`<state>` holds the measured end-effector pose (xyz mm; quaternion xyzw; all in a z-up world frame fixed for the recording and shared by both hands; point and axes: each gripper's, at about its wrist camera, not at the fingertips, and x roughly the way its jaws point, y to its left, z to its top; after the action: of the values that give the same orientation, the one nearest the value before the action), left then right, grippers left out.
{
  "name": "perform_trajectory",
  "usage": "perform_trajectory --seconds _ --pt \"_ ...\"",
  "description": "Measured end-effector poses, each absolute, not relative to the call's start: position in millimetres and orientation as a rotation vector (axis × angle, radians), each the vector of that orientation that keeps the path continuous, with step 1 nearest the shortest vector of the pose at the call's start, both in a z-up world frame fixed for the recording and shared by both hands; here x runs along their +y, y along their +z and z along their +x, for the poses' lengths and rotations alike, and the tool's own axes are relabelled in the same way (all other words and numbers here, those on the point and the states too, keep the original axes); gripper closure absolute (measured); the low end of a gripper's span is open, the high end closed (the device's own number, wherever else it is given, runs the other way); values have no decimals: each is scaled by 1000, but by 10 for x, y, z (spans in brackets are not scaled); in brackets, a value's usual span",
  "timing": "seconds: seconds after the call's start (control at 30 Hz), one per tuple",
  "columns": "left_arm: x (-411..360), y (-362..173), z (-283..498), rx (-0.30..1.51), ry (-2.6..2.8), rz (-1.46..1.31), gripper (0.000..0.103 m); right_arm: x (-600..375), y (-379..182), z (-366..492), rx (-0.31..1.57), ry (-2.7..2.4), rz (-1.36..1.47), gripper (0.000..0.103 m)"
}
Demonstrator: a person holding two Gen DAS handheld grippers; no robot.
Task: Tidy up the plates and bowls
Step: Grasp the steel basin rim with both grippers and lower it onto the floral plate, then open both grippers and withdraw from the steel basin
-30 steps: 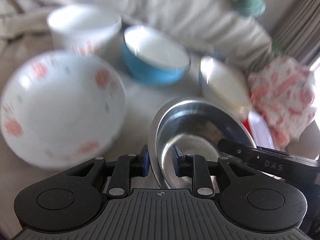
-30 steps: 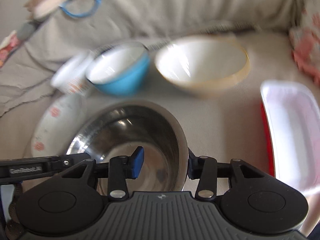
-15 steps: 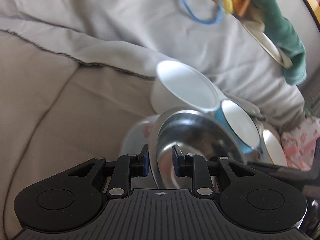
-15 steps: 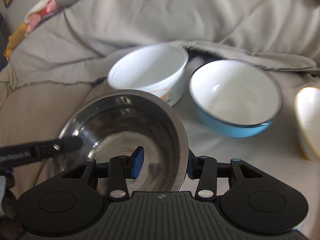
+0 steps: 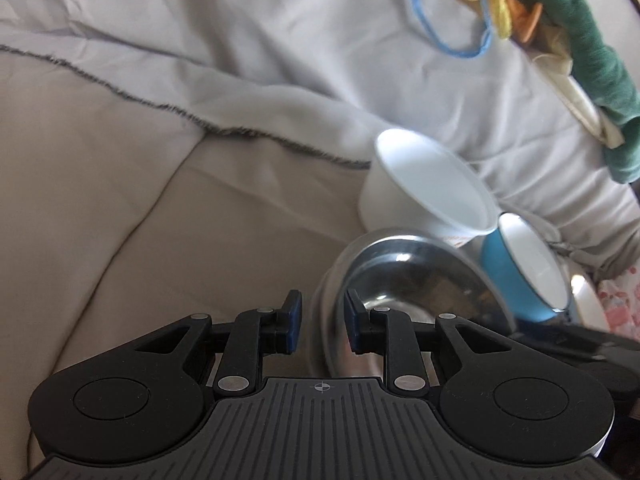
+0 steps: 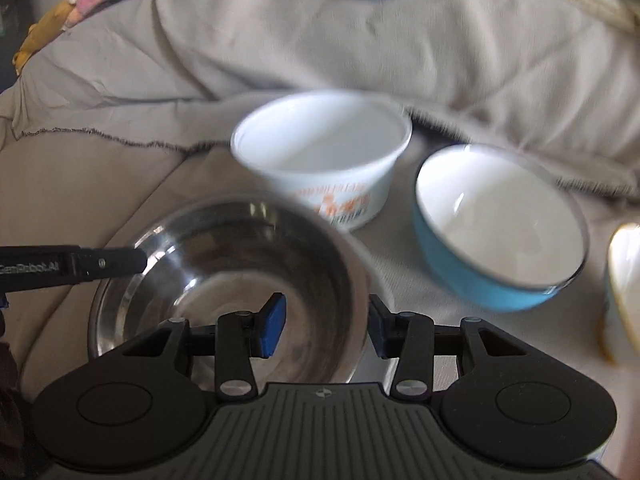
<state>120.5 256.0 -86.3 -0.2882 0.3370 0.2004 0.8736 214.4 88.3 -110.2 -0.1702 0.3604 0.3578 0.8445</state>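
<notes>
Right wrist view, steel bowl (image 6: 224,276) mouth up, right claw (image 6: 324,330), left claw (image 5: 320,328) both spread astride rim

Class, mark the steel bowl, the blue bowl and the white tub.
steel bowl (image 6: 240,280), right wrist view, inner wall
blue bowl (image 6: 496,216), right wrist view, white inside
white tub (image 6: 320,148), right wrist view, inside

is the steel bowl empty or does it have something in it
Empty. The right wrist view looks straight into the steel bowl and shows only bare, reflective metal.
</notes>
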Motion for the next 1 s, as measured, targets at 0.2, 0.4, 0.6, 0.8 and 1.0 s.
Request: perform_trajectory --seconds 0.2,0.4,0.6,0.8,1.0 --pt "2606 -1051 1306 786 393 -653 73 651 -1143 2192 760 653 -286 47" --pt "2583 -1059 1335 785 352 -667 67 424 -1370 2469 1063 760 -9 49" --pt "2410 -1029 1421 771 261 -629 59 254 -1263 2381 1002 735 -40 52" --pt "2291 -998 1445 758 310 -570 67 60 -1260 2423 987 697 -6 52" --pt "1971 -407 1303 544 435 -497 66 -293 -884 2364 789 686 -66 52"
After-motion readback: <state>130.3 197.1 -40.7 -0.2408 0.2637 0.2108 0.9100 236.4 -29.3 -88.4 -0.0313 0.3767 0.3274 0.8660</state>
